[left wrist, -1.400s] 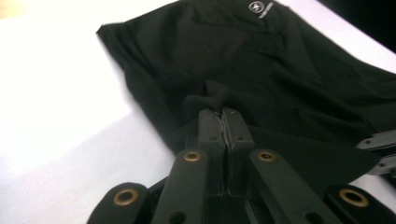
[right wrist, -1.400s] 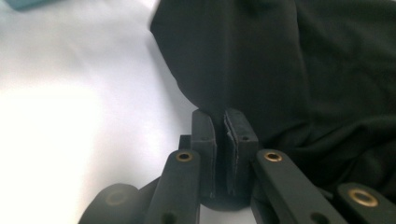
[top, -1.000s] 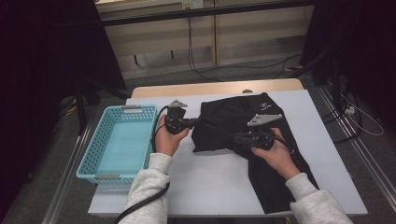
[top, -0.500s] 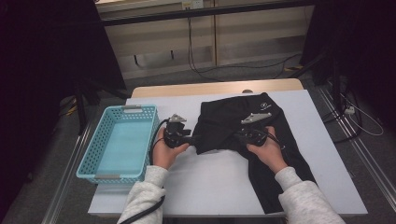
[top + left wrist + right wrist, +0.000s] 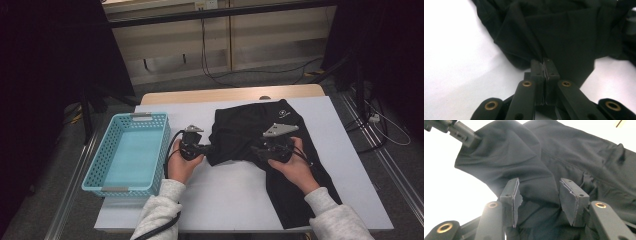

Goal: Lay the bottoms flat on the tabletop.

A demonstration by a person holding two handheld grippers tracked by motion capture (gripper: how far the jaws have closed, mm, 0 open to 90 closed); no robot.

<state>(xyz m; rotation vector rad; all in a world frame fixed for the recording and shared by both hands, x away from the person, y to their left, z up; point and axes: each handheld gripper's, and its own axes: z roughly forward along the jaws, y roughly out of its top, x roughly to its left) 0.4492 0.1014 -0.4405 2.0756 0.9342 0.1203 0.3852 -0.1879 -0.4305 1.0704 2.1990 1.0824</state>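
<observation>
- Lying across the middle and right of the white desk is a black garment, partly folded over itself, with one leg running down toward the person's right sleeve.
- Pinching the garment's left edge, the left gripper is showing its jaws pressed together in its own view, a thin fold of cloth caught between the pads; they have just been closing.
- Hovering over the garment's middle fold, the right gripper is standing with its jaws apart, having just been opening; in its own view the fingers are sitting on either side of the cloth without pressing it.
- Sitting at the desk's left edge, well apart from the garment, is a blue basket.
</observation>
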